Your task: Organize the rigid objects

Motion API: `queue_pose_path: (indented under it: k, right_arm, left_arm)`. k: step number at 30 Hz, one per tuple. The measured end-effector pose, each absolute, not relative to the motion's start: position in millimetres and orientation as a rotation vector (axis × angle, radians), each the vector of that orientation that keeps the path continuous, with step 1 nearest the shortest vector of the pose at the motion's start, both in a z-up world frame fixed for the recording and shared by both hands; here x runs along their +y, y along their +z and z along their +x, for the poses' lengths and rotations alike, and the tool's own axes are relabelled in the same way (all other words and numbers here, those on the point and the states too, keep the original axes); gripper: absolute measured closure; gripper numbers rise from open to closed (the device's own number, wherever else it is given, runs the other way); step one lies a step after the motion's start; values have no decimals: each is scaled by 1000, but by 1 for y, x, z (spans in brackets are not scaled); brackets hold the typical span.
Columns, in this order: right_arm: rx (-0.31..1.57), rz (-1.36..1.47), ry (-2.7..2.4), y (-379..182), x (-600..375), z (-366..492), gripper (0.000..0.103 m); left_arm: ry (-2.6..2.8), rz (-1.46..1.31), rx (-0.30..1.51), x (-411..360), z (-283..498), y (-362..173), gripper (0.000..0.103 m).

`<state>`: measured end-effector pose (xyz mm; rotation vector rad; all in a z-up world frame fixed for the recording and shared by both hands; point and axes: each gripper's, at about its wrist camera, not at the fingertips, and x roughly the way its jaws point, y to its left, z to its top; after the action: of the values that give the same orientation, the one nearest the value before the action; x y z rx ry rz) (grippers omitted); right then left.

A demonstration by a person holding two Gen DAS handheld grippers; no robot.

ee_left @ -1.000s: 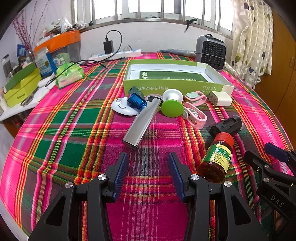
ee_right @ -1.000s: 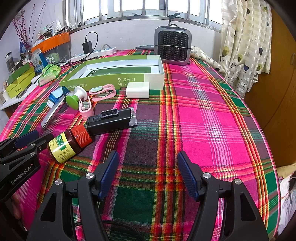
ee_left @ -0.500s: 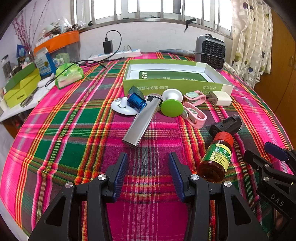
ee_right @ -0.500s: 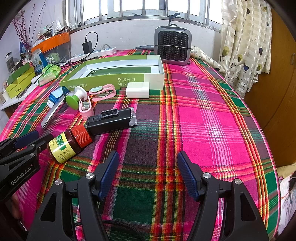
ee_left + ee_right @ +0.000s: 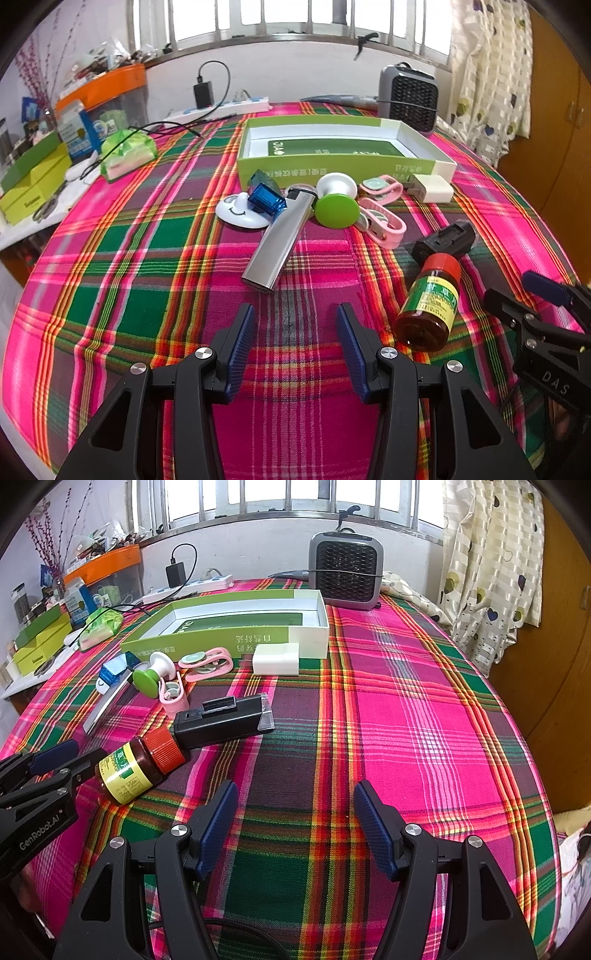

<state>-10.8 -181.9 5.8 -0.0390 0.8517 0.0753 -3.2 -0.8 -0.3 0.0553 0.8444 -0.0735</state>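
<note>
The table (image 5: 424,709) is left bare on its right half up to the edge. The box (image 5: 332,166) is placed far, the bottle (image 5: 428,302) near. Both the left gripper (image 5: 295,343) and right gripper (image 5: 295,823) are held wide open, empty.

Small objects counted on a plaid-covered table, ahead of our two grippers.

Beyond our fingers we count one green tray box (image 5: 332,164), two pink clips (image 5: 382,221) (image 5: 380,185), one brown bottle (image 5: 430,302) with a red cap, one black rectangular device (image 5: 221,722), one silver bar (image 5: 279,242), one blue cube (image 5: 266,194), one white disc (image 5: 238,214), one green-and-white knob (image 5: 336,206) and one white adapter (image 5: 276,659).
</note>
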Motion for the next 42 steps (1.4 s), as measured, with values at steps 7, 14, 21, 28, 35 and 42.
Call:
queue_pose_path:
  k: [7, 14, 21, 28, 35, 42]
  right_arm:
    - [851, -51, 118, 6, -185, -13, 37]
    - [857, -60, 159, 6, -189, -13, 37]
    - [861, -41, 163, 7, -195, -14, 37]
    - [864, -16, 148, 8, -205, -13, 37]
    - [866, -13, 143, 8, -209, -11, 37]
    - [868, -15, 144, 9, -210, -9, 37]
  left_arm:
    - [-146, 97, 852, 3, -14, 2, 59]
    - [-324, 108, 779, -12, -31, 24, 59]
    - [-447, 100, 801, -33, -22, 25, 59]
    - [-483, 147, 827, -50, -7, 19, 59]
    - [-484, 138, 855, -52, 2, 12, 59]
    - [-492, 124, 860, -51, 4, 11, 68]
